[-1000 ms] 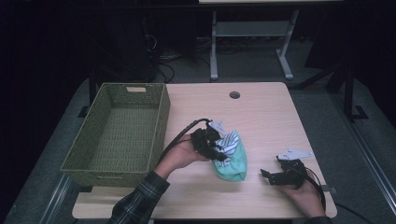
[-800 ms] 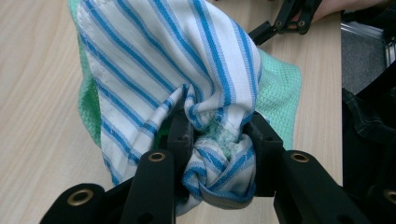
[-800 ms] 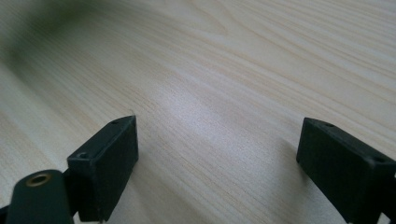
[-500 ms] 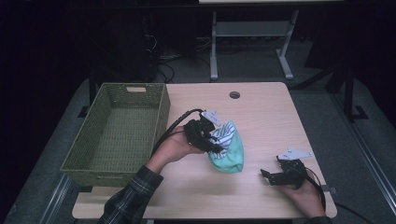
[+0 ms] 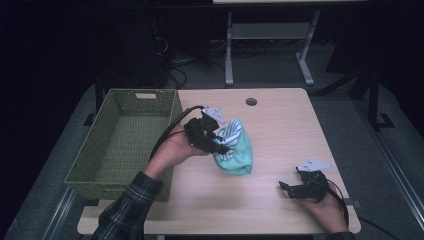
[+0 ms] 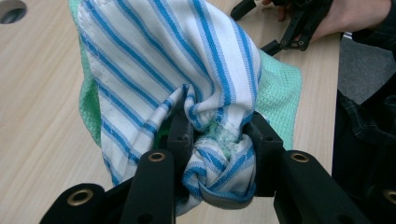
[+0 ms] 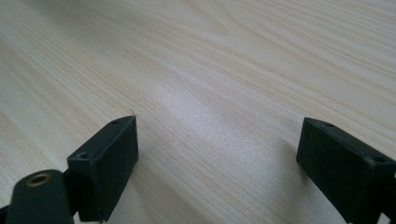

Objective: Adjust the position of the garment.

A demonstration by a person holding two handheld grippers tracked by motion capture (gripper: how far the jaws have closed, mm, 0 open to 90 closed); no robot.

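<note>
A bundle of cloths hangs above the middle of the wooden table: a white cloth with blue stripes (image 6: pixel 187 60) (image 5: pixel 231 135) wrapped over a mint-green waffle cloth (image 6: pixel 280 93) (image 5: pixel 239 155). My left gripper (image 5: pixel 220 146) (image 6: pixel 217 135) is shut on the bunched fabric, its pads pinching folds of both cloths. The bundle is lifted off the table, right of the green woven basket (image 5: pixel 125 145). My right gripper (image 5: pixel 286 189) (image 7: pixel 217 154) rests low near the table's front right corner, jaws wide apart with bare wood between them.
The basket (image 5: pixel 85 177) stands along the table's left side with nothing visible inside. A round cable hole (image 5: pixel 251 101) sits near the far edge. A metal stand and cables lie on the dark floor beyond the table.
The left hand has risen and moved toward the far side with the cloth bundle, which now hangs clear of the table. The right gripper has stayed put.
</note>
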